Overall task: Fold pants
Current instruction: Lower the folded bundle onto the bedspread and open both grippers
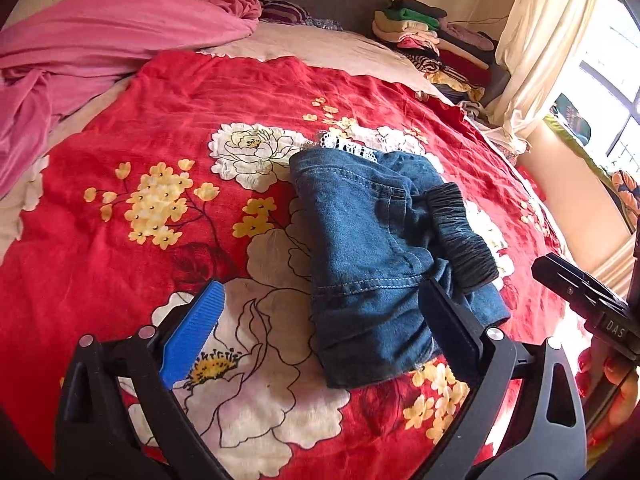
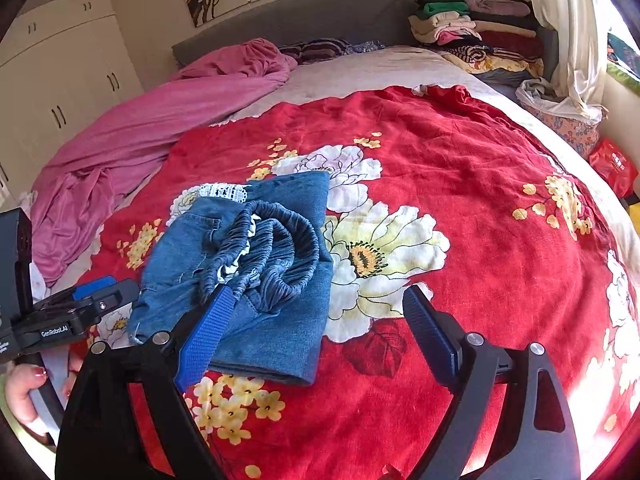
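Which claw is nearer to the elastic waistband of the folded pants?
Right. The right claw is open, its left finger overlapping the waistband in its view. The left claw is open at the pants' other, folded end, away from the waistband.

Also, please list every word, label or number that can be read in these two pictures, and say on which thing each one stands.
"DAS": on the body of the right gripper, at the right edge of the left wrist view.
"GenRobot.AI": on the body of the left gripper, at the left edge of the right wrist view.
A smaller line below it is cut off and unreadable.
The red bag by the bed bears a mark too blurred to read.
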